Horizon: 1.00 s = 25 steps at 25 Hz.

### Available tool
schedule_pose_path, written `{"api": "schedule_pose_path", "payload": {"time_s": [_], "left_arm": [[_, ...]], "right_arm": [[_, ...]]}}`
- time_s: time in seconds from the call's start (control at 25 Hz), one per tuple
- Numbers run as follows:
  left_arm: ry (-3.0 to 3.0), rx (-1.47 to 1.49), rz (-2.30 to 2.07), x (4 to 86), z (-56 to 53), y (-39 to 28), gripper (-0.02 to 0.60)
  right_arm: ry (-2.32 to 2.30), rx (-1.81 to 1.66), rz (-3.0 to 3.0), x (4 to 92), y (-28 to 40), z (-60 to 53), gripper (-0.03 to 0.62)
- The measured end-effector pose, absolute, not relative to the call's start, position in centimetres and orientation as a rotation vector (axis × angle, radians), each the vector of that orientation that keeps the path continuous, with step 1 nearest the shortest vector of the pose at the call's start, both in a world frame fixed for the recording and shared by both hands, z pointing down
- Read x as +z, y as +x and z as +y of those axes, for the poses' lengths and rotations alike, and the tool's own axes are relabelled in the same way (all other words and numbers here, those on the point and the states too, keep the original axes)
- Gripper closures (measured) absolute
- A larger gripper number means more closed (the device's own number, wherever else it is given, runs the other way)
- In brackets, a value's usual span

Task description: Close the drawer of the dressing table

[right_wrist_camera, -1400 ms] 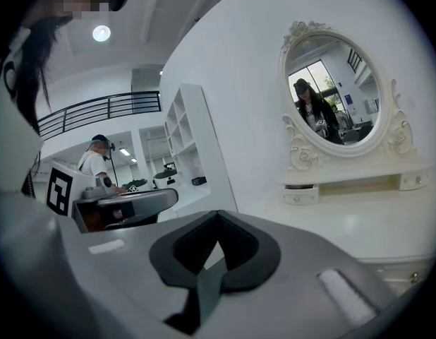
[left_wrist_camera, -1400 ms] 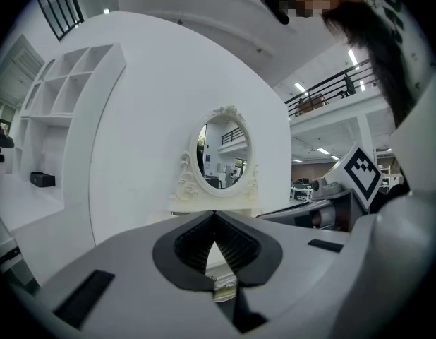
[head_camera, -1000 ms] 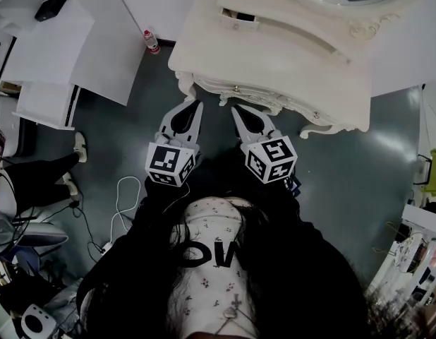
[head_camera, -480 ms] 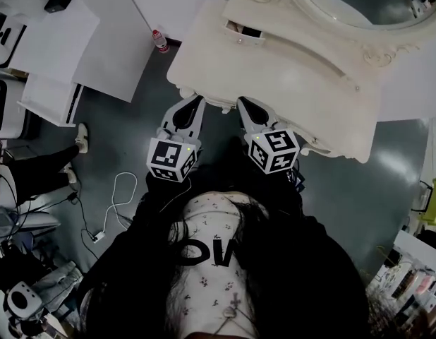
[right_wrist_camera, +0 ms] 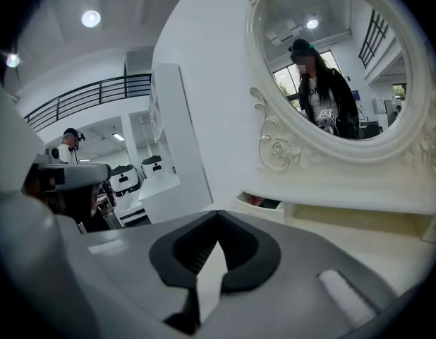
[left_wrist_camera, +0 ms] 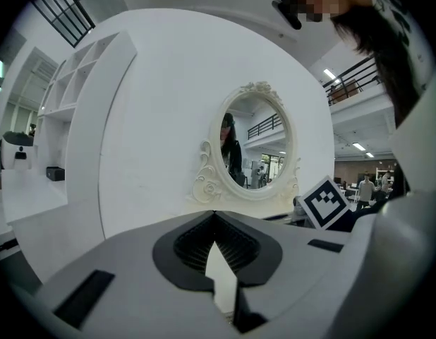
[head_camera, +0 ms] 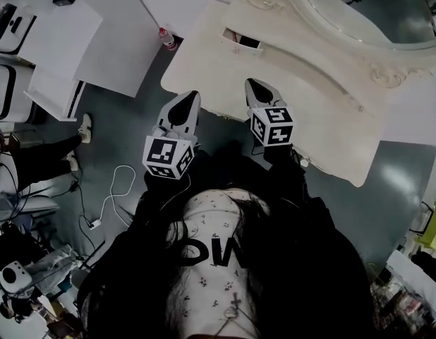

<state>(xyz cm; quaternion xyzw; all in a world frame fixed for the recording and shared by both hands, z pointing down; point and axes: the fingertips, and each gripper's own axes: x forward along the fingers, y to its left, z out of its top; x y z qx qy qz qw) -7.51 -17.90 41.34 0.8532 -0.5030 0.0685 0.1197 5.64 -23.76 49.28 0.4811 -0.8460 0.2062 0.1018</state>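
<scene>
The cream, carved dressing table point(head_camera: 310, 97) fills the upper right of your head view, and its oval mirror in a scrolled cream frame point(head_camera: 352, 9) runs along the top edge. The small cream drawer point(head_camera: 240, 41) below the mirror, at the upper middle of the frame, stands pulled out with its dark inside showing. In the right gripper view the same drawer point(right_wrist_camera: 264, 204) sits just right of centre. Something reddish lies in it, too small to name. So the closing is not yet done: as far as these views show, the drawer has not been pushed home.

Your left gripper point(head_camera: 190, 99) is at the near edge of the tabletop, left of centre in the frame. Its jaws are pressed together with nothing between them. Your right gripper point(head_camera: 255, 85) is over the tabletop at centre, likewise clenched and empty. Neither touches the drawer. The right one is the nearer, lying just below the drawer in the frame.

The whole push seems to be left. You would bring a closed tip, probably the right, to the drawer front and press until it sits flush.
</scene>
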Motion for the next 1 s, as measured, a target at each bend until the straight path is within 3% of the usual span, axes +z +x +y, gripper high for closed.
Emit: {"api": "schedule_pose_path", "payload": {"time_s": [0.44,1.0], "left_arm": [[2.483,0.278,-1.454,42.4,-21.8,-7.5,0.581],[2.681,0.32,-1.13,42.4,-32.6,-8.3,0.581]], "right_arm": [[1.437,0.673,-2.42,52.5,6.2,-30.3,0.556],[1.552,0.865,-2.12,61.0,3.8,-35.2,0.519]]}}
